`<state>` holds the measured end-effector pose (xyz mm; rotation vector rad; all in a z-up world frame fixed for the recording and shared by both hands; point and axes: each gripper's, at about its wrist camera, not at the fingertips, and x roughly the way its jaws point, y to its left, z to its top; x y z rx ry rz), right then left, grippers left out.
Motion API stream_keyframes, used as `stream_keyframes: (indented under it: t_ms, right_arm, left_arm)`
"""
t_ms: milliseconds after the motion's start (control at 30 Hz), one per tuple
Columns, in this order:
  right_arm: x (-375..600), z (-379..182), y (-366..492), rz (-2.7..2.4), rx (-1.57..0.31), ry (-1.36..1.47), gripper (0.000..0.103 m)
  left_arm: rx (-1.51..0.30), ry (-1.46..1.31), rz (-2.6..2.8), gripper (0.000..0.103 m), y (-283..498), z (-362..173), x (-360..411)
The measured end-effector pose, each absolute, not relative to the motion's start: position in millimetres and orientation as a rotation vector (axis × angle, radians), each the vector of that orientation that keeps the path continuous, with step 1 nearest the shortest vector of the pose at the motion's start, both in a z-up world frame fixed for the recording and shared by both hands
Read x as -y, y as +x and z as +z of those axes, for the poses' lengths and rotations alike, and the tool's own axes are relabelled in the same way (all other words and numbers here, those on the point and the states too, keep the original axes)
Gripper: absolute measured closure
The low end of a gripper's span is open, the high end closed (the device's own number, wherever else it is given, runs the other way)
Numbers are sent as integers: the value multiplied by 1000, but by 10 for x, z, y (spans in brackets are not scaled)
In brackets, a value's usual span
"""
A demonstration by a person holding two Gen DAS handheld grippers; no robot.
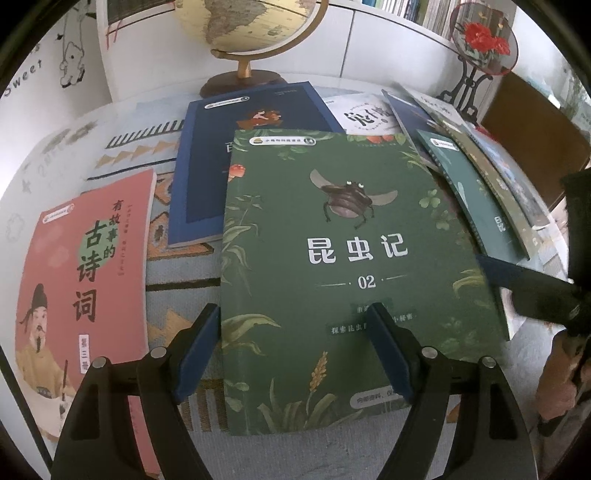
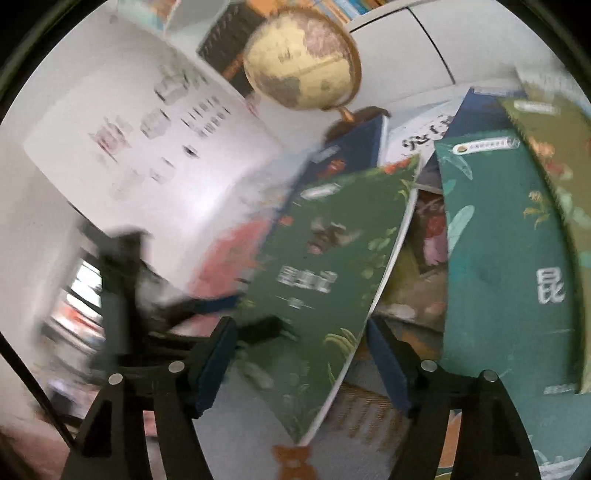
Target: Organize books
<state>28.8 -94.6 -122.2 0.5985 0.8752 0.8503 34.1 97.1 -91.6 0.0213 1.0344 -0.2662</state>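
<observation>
Right now the green insect book [image 1: 354, 258] lies face up on the patterned counter [image 1: 177, 284], its top edge overlapping a dark blue book [image 1: 207, 162]. The left gripper [image 1: 291, 354] hangs over its lower left corner with the jaws spread, one finger off the book's left edge and the other over the cover, neither pressing it. The right gripper [image 2: 299, 365] reaches in at the book's right edge; its jaws stand apart on either side of that edge, and the blurred view does not show whether they pinch it. A pink poetry book [image 1: 81, 295] lies to the left, a teal book [image 2: 506, 258] and others fan out to the right, and a globe [image 1: 251, 26] stands behind.
</observation>
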Motion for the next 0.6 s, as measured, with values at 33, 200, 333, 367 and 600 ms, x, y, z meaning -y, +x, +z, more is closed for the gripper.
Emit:
stream_keyframes:
  t_ms: [33, 200, 333, 367, 600]
  right_arm:
    - [950, -1243, 300, 877, -883, 622, 46]
    - [654, -1304, 303, 785, -964, 447, 79]
    - [647, -1351, 325, 748, -981, 450, 88]
    - [644, -1358, 321, 746, -982, 450, 89]
    - [624, -1358, 307, 738, -982, 431, 89]
  left_arm:
    - [-1033, 24, -266, 25, 339, -915, -964]
    - [-1041, -8, -291, 27, 345, -899, -984]
    - [-1032, -116, -354, 27, 337, -823, -1072]
    - [-1031, -166, -372, 27, 348, -795, -1126]
    - [-990, -303, -472, 27, 351, -638, -1220]
